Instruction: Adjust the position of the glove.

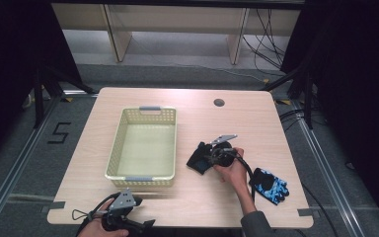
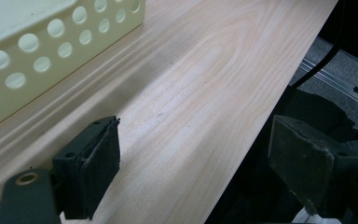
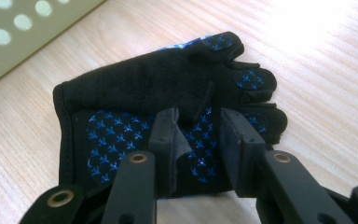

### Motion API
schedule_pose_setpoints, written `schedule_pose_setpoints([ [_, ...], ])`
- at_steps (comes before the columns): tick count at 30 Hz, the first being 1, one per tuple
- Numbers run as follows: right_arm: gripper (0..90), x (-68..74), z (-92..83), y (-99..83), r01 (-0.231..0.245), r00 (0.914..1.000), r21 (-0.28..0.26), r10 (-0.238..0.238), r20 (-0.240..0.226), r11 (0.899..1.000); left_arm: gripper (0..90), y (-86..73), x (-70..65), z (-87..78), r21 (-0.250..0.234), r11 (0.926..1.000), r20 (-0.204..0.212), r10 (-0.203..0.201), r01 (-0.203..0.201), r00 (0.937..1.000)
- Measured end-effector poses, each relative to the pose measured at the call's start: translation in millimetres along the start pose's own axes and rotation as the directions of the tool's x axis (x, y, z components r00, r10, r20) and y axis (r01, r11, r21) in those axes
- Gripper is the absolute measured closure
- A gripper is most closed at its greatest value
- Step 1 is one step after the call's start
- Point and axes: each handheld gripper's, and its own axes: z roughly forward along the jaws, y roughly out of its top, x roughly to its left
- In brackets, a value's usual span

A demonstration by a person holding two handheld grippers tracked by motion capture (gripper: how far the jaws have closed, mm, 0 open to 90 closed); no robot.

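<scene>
A black glove with blue crosses on its palm [image 3: 121,93] lies flat on the wooden table, just right of the basket; the high view shows this black glove [image 1: 196,160] too. My right gripper [image 3: 200,126] is down on it, jaws drawn close with a raised ridge of the palm fabric pinched between them. In the high view the right gripper [image 1: 213,157] sits at the glove's right side. A second, blue-and-black glove [image 1: 269,185] lies near the table's right front. My left gripper [image 2: 196,158] is open and holds nothing, at the front edge; the high view puts the left gripper [image 1: 145,224] there as well.
A cream perforated basket [image 1: 115,148] with nothing in it stands left of centre; its wall [image 2: 51,42] is close to the left gripper. A round cable hole [image 1: 219,102] is at the table's back. The right gripper's cable [image 1: 249,173] trails toward the second glove.
</scene>
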Motion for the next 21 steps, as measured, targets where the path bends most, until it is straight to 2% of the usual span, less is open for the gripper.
schedule_pose_setpoints([
  [1, 70.3, -0.2, 1.7, -1.2, 0.023, 0.9997, -0.016, -0.023, 0.013, 1.000, 16.3, -0.4, -0.8, 0.4, 0.000, 0.9999, 0.003, -0.014, 0.014, 0.9999],
  [3, 73.0, 3.5, -0.5, 0.3, -0.008, 0.9999, 0.010, 0.008, 0.014, 1.000, 16.3, -0.6, -0.2, 0.1, 0.010, 0.9999, -0.004, 0.000, 0.000, 1.0000],
  [6, 77.7, 5.1, 0.3, -0.1, -0.012, 0.9996, 0.001, 0.012, 0.026, 1.000, 16.3, -0.5, -0.6, 0.6, 0.002, 0.9999, 0.005, -0.013, 0.013, 0.9999],
  [7, 79.6, 3.9, 0.9, -0.9, 0.012, 0.9993, -0.007, -0.011, 0.037, 1.000, 16.4, -0.6, -0.6, 0.7, 0.003, 0.9999, 0.005, -0.013, 0.013, 0.9999],
  [8, 82.1, 5.6, -0.2, -1.0, -0.029, 0.9992, -0.004, 0.029, 0.026, 1.000, 16.4, -0.5, 1.1, 0.0, 0.022, 0.9997, -0.003, 0.011, -0.011, 0.9999],
  [9, 82.1, 5.6, -0.2, -1.0, -0.029, 0.9992, -0.004, 0.029, 0.026, 1.000, 16.4, -0.5, 1.1, 0.0, 0.022, 0.9997, -0.003, 0.011, -0.011, 0.9999],
  [10, 83.8, 4.0, 1.1, -2.9, -0.029, 0.9989, -0.030, 0.030, 0.035, 0.999, 16.4, -0.4, -0.3, 0.0, 0.006, 1.0000, 0.000, 0.002, -0.002, 1.0000],
  [14, 84.7, 3.5, -0.5, -3.2, -0.018, 0.9985, -0.054, 0.021, 0.050, 0.998, 16.5, 0.0, -0.5, -1.0, 0.001, 1.0000, 0.005, -0.009, 0.009, 1.0000],
  [15, 84.8, 5.4, -3.3, -2.2, -0.046, 0.9979, -0.059, 0.049, 0.042, 0.997, 16.5, 0.5, 0.7, -1.6, -0.002, 0.9999, 0.005, 0.012, -0.012, 0.9999],
  [17, 84.9, 6.7, -9.4, -1.7, -0.060, 0.9975, -0.076, 0.062, 0.033, 0.995, 16.5, 0.9, 3.0, -3.2, 0.017, 0.9993, -0.003, 0.034, -0.034, 0.9994],
  [18, 84.9, 10.0, -18.4, -2.1, -0.098, 0.9950, -0.083, 0.099, 0.009, 0.992, 16.5, 0.8, 2.7, -3.4, 0.016, 0.9995, -0.005, 0.027, -0.027, 0.9996],
  [19, 84.9, 9.4, -22.3, -3.5, -0.067, 0.9974, -0.121, 0.070, 0.018, 0.990, 16.5, 0.8, 2.7, -3.4, 0.016, 0.9995, -0.005, 0.027, -0.027, 0.9996],
  [20, 84.9, 9.4, -22.3, -3.5, -0.067, 0.9974, -0.121, 0.070, 0.018, 0.990, 16.5, 0.7, 2.4, -2.4, 0.010, 0.9996, -0.018, 0.026, -0.026, 0.9995],
  [21, 85.0, 14.3, -30.1, -4.5, -0.125, 0.9919, -0.111, 0.127, 0.008, 0.986, 16.5, 1.2, 2.4, -3.9, 0.013, 0.9995, -0.005, 0.028, -0.028, 0.9996],
])
